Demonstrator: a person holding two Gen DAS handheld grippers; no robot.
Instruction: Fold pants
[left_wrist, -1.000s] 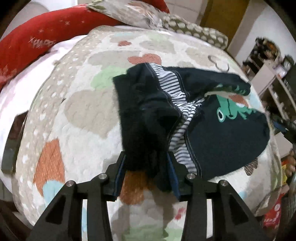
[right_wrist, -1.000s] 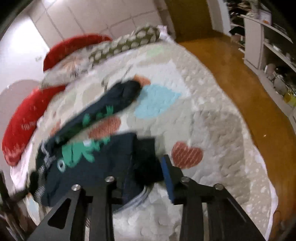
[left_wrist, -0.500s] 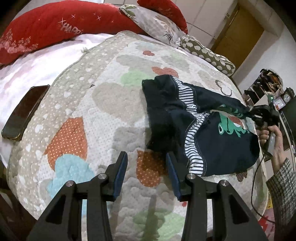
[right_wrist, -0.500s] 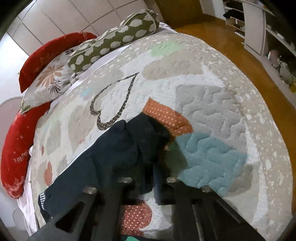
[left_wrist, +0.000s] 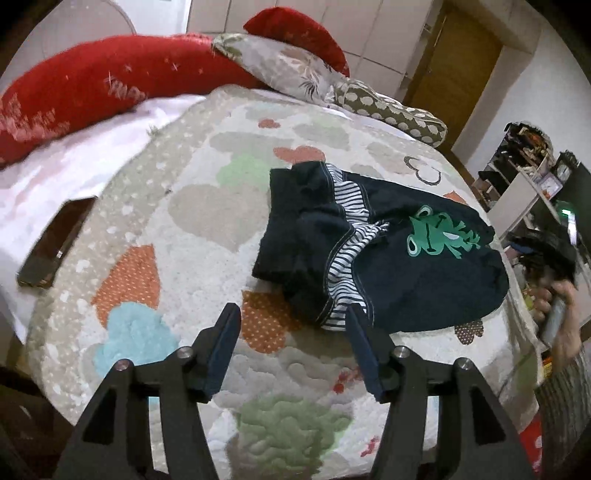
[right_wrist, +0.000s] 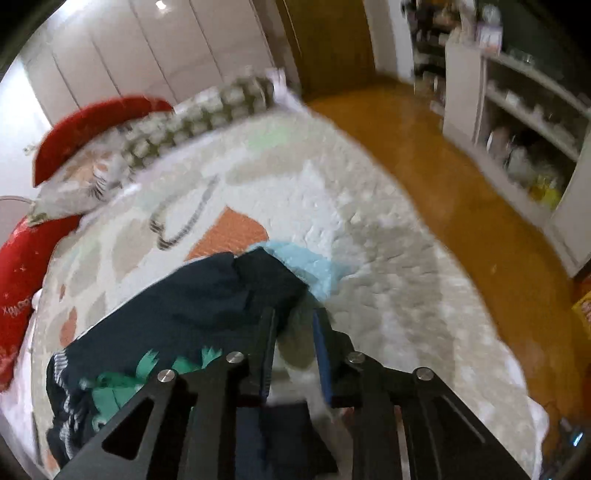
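Dark navy children's pants (left_wrist: 388, 258) with a green frog print and striped lining lie on the quilted heart-patterned bedspread (left_wrist: 192, 236), crumpled toward its right half, waistband end turned over so the stripes show.

Left tongs (left_wrist: 293, 332): spread, nothing between the pads. A second ago they pinched the dark fabric at the near edge; since then the jaws have opened further and drawn back, so that edge now rests on the bed just ahead of the tips.

Right tongs (right_wrist: 293, 332): narrow gap, jaws have just been opening after a tight squeeze. Only bedspread shows between the pads; the pant-leg end (right_wrist: 258, 280) lies just ahead and to the left of the tips. View is blurred, so contact with the left pad is uncertain.

A hand (left_wrist: 557, 306) shows at the right edge of the left view.

Reading: both holds released together, which suggests one fold has been laid down. The pile looks bunched rather than flat; likely needs another grip and a smoothing or second fold.

A dark phone (left_wrist: 55, 247) lies at the bed's left side, well apart.
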